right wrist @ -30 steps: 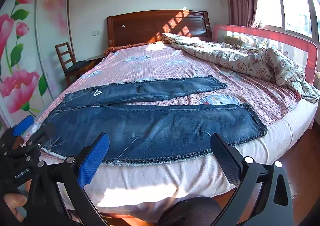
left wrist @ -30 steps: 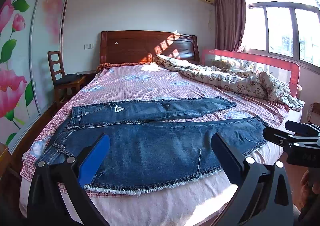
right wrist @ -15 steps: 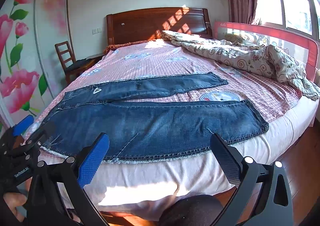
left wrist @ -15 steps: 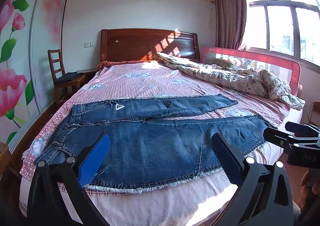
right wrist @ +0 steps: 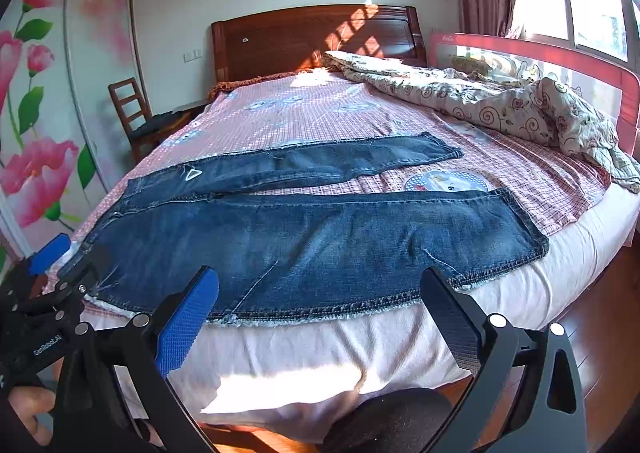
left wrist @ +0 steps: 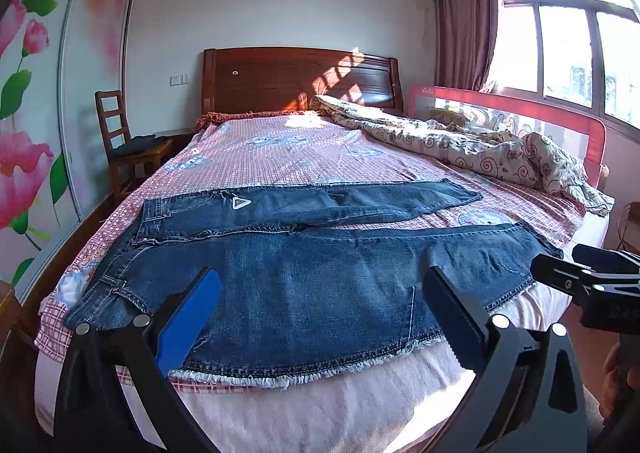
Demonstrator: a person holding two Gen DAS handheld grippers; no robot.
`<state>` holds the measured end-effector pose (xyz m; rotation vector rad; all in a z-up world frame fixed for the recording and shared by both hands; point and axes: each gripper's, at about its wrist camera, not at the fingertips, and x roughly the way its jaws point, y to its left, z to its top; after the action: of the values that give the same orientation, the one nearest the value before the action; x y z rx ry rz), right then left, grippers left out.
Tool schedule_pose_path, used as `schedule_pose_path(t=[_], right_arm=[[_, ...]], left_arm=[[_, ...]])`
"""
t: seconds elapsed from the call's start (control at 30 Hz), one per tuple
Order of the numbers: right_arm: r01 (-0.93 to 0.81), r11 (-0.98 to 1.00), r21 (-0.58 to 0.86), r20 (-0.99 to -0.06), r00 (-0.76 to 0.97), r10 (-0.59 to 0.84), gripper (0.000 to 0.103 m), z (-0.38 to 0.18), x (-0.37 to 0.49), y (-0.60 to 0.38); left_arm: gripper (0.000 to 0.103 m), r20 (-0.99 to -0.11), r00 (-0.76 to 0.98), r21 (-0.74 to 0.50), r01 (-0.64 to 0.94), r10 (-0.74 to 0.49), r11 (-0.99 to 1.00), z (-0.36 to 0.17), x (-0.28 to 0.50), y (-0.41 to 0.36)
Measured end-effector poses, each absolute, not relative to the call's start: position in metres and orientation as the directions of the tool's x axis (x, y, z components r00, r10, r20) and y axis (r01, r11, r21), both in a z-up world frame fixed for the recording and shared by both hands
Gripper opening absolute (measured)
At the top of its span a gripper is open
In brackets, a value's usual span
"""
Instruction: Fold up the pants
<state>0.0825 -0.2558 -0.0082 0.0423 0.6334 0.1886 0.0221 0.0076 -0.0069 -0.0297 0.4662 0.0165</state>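
Blue jeans (left wrist: 304,273) (right wrist: 312,237) lie spread flat across the foot of the bed, waistband at the left, both legs running right with a gap between them. The near leg's frayed edge reaches the mattress edge. My left gripper (left wrist: 320,289) hovers open above the near leg, close to the waist side, holding nothing. My right gripper (right wrist: 320,293) stands open just before the near leg's frayed edge, empty. The left gripper (right wrist: 52,273) also shows at the left of the right wrist view, and the right gripper (left wrist: 576,281) appears at the right of the left wrist view.
The bed (left wrist: 280,157) has a pink checked sheet. A crumpled floral quilt (left wrist: 460,137) lies along its right side by a red bed rail (left wrist: 520,109). A wooden chair (left wrist: 128,145) stands left, beside a flowered wardrobe. A wooden headboard (left wrist: 296,77) backs the bed.
Both grippers have moved a little closer to the bed and the jeans look larger. Both stay open; the jeans have not moved.
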Motion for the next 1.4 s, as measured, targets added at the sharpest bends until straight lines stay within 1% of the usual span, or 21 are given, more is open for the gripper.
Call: schedule_pose_path(t=[0.17, 0.3, 0.4, 0.47, 0.53, 0.67, 0.73, 0.87, 0.97, 1.03, 1.1, 1.17, 1.33, 1.4], right_arm=[[-0.163, 0.98, 0.115, -0.596, 0.778, 0.199, 0.1, -0.013, 0.089, -0.257], [-0.199, 0.963, 0.184, -0.629, 0.729, 0.271, 0.1, -0.023, 0.098, -0.256], [-0.221, 0.954, 0.202, -0.648, 0.7, 0.3, 0.1, -0.032, 0.106, -0.25], [-0.231, 0.947, 0.221, -0.655, 0.684, 0.32, 0.1, -0.035, 0.113, -0.247], [-0.238, 0.935, 0.263, -0.666, 0.657, 0.354, 0.1, -0.041, 0.122, -0.244], [-0.239, 0.911, 0.335, -0.717, 0.563, 0.411, 0.1, -0.058, 0.143, -0.235], [-0.254, 0.898, 0.36, -0.726, 0.528, 0.441, 0.1, -0.064, 0.149, -0.227], [-0.288, 0.878, 0.383, -0.744, 0.467, 0.478, 0.1, -0.076, 0.163, -0.211], [-0.295, 0.869, 0.398, -0.756, 0.431, 0.493, 0.1, -0.082, 0.173, -0.2], [-0.293, 0.866, 0.406, -0.765, 0.409, 0.497, 0.1, -0.085, 0.18, -0.193], [-0.3, 0.859, 0.414, -0.765, 0.397, 0.507, 0.1, -0.086, 0.186, -0.187], [-0.313, 0.85, 0.425, -0.762, 0.384, 0.522, 0.1, -0.086, 0.192, -0.181], [-0.324, 0.846, 0.423, -0.776, 0.352, 0.523, 0.1, -0.091, 0.205, -0.163], [-0.322, 0.837, 0.442, -0.775, 0.334, 0.537, 0.1, -0.093, 0.209, -0.158]], left_arm=[[0.101, -0.45, 0.893, -0.019, -0.011, 0.001, 1.0, -0.006, 0.028, 0.01], [0.101, -0.45, 0.892, -0.008, 0.036, -0.036, 0.999, 0.0, 0.04, 0.021], [0.101, -0.449, 0.893, 0.003, 0.053, -0.046, 0.999, 0.009, 0.058, 0.043], [0.101, -0.469, 0.881, -0.025, 0.065, -0.069, 0.998, 0.015, 0.075, 0.065], [0.101, -0.507, 0.858, -0.041, 0.07, -0.081, 0.997, 0.017, 0.096, 0.09], [0.101, -0.614, 0.789, 0.003, 0.047, -0.036, 0.999, 0.012, 0.145, 0.142], [0.101, -0.647, 0.761, -0.023, 0.032, -0.039, 0.999, 0.007, 0.169, 0.174], [0.101, -0.668, 0.736, -0.111, 0.039, -0.104, 0.993, -0.001, 0.216, 0.239], [0.101, -0.699, 0.704, -0.165, 0.01, -0.124, 0.986, -0.011, 0.258, 0.284], [0.101, -0.714, 0.693, -0.144, -0.01, -0.097, 0.99, -0.021, 0.282, 0.305], [0.101, -0.746, 0.652, -0.192, -0.019, -0.134, 0.981, -0.045, 0.302, 0.326], [0.101, -0.76, 0.636, -0.2, -0.038, -0.131, 0.979, -0.06, 0.318, 0.341], [0.101, -0.776, 0.596, -0.267, -0.017, -0.204, 0.964, -0.09, 0.347, 0.355], [0.101, -0.782, 0.586, -0.272, -0.018, -0.21, 0.962, -0.098, 0.356, 0.358]])
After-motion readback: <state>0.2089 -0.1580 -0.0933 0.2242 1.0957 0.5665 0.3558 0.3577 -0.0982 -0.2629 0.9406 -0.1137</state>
